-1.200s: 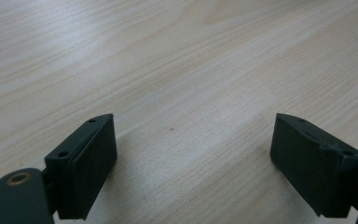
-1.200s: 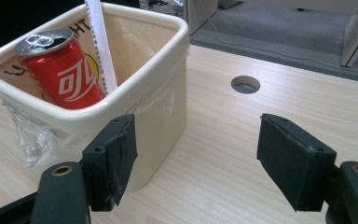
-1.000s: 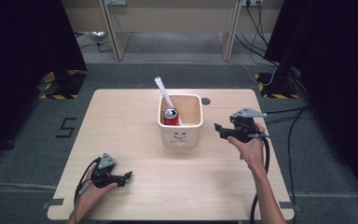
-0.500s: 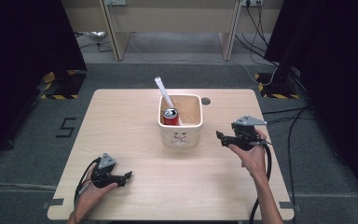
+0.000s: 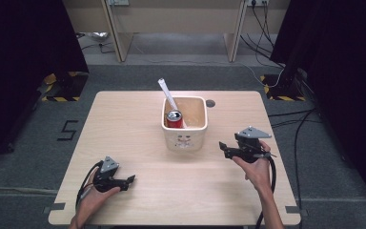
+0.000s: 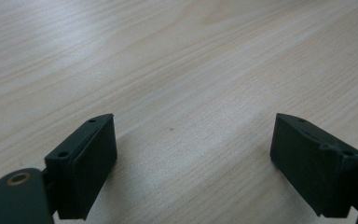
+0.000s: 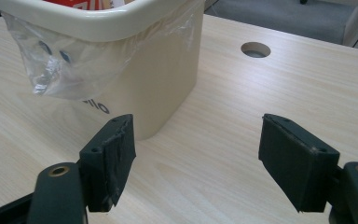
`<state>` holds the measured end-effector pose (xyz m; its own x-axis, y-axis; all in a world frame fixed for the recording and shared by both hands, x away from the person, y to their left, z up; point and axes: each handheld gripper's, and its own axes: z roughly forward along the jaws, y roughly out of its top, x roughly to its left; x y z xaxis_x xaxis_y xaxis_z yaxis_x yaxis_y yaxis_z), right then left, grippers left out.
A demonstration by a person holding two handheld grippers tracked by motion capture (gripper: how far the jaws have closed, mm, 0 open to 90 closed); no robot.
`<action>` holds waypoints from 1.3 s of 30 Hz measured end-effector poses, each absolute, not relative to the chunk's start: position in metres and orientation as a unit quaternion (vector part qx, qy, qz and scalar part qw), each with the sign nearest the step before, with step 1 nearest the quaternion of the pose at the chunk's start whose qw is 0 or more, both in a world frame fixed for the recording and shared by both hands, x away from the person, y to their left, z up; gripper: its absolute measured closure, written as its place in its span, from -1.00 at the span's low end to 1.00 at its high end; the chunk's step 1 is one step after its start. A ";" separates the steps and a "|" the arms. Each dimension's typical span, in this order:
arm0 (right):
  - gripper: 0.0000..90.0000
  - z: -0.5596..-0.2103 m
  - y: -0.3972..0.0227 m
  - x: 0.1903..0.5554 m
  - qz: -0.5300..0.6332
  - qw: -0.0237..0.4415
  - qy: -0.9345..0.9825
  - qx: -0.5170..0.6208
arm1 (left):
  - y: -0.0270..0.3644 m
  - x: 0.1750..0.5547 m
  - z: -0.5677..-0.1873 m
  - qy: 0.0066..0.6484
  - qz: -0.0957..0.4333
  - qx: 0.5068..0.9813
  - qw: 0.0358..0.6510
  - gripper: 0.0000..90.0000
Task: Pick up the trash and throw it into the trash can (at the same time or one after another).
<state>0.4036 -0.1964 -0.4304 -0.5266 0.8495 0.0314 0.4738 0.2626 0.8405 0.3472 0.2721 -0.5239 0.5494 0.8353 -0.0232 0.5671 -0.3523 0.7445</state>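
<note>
A cream plastic bin stands at the middle of the wooden table; a clear liner hangs over its rim. Inside it stand a red can and a white stick-like object that leans out to the upper left. To the right of the bin, my right gripper is open and empty, jaws pointing left toward the bin. My left gripper lies low near the table's front left, open, with bare wood between its pads.
A round cable hole is in the table just behind and right of the bin. Cables trail from both grippers off the front edge. Dark curtains and desk legs stand beyond the table.
My right gripper has moved toward the front of the table and lower, away from the bin's right side. The left gripper has stayed put.
</note>
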 end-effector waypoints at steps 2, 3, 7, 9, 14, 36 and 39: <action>-0.39 -0.433 -0.195 0.401 0.425 0.222 0.764 0.432 | 0.272 0.347 -0.524 0.437 0.184 0.801 0.364 -0.69; -0.39 -0.434 -0.194 0.400 0.424 0.225 0.764 0.431 | 0.272 0.347 -0.524 0.437 0.184 0.801 0.364 -0.69; -0.39 -0.436 -0.192 0.396 0.420 0.224 0.771 0.423 | 0.272 0.347 -0.524 0.437 0.184 0.801 0.364 -0.69; -0.39 -0.438 -0.191 0.395 0.419 0.222 0.774 0.419 | 0.272 0.347 -0.524 0.437 0.184 0.801 0.364 -0.69; -0.39 -0.444 -0.191 0.391 0.417 0.215 0.778 0.419 | 0.272 0.347 -0.524 0.437 0.184 0.801 0.364 -0.69; -0.40 -0.480 -0.190 0.372 0.386 0.193 0.795 0.427 | 0.272 0.347 -0.524 0.437 0.184 0.802 0.364 -0.69; -0.41 -0.485 -0.191 0.371 0.382 0.190 0.798 0.426 | 0.272 0.347 -0.524 0.437 0.184 0.801 0.364 -0.69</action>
